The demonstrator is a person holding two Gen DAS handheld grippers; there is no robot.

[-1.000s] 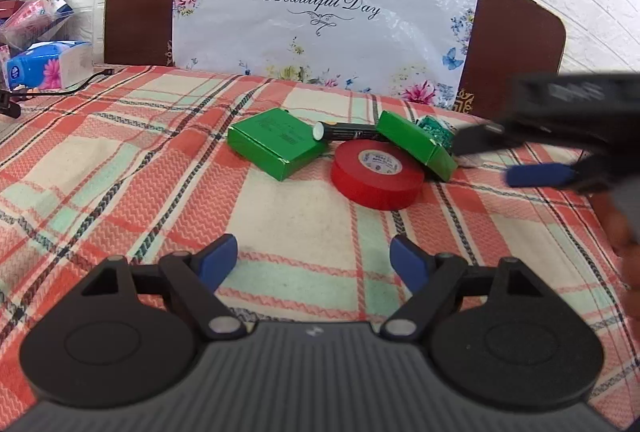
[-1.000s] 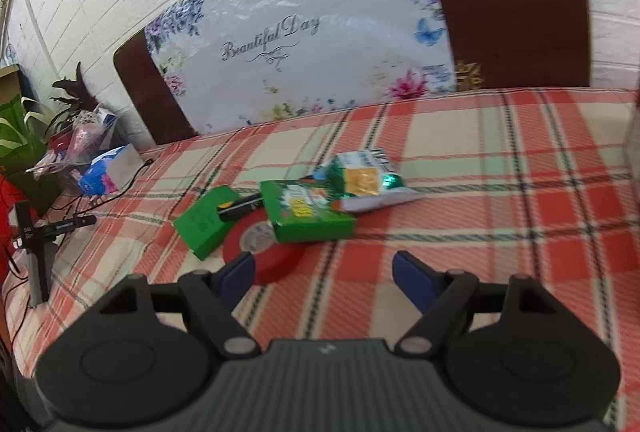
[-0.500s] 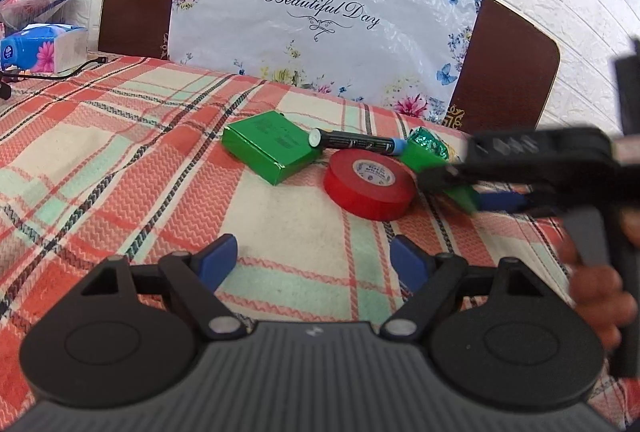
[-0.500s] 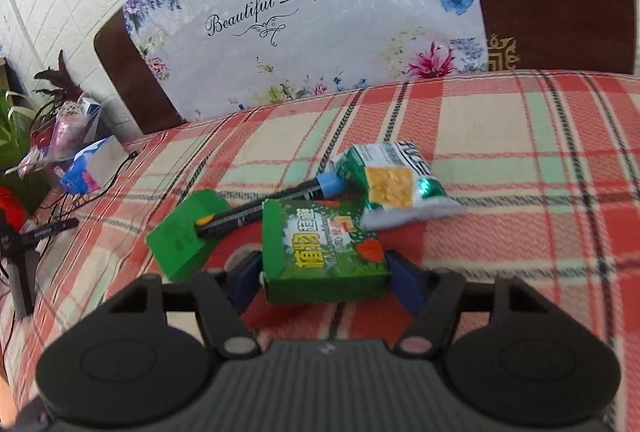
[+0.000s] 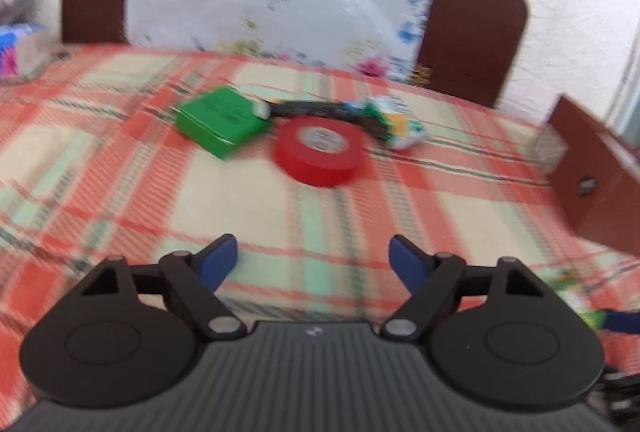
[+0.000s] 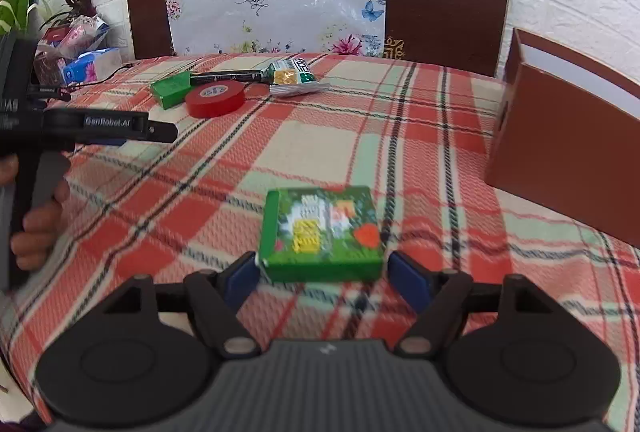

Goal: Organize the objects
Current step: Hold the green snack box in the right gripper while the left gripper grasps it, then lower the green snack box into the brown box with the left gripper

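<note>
My right gripper [image 6: 323, 278] is shut on a green printed box [image 6: 320, 232] and holds it over the plaid tablecloth, near the brown box [image 6: 560, 160] at the right. My left gripper [image 5: 314, 262] is open and empty, well short of the pile. The pile holds a plain green box [image 5: 218, 120], a red tape roll [image 5: 320, 148], a black marker [image 5: 312, 108] and a snack packet [image 5: 396, 124]. The pile also shows far back in the right wrist view: plain green box [image 6: 170, 88], red tape roll [image 6: 215, 98], black marker [image 6: 228, 77], snack packet [image 6: 294, 76].
A brown headboard with a floral "Beautiful Day" sheet [image 6: 276, 4] stands behind the table. Tissue packs and a plant [image 6: 80, 48] sit at the far left. The left gripper's body [image 6: 80, 128] shows at the left of the right wrist view.
My right gripper closed on the green printed box and carried it away from the pile, toward the near right by the brown box. The left gripper's view shifted slightly and is blurred.
</note>
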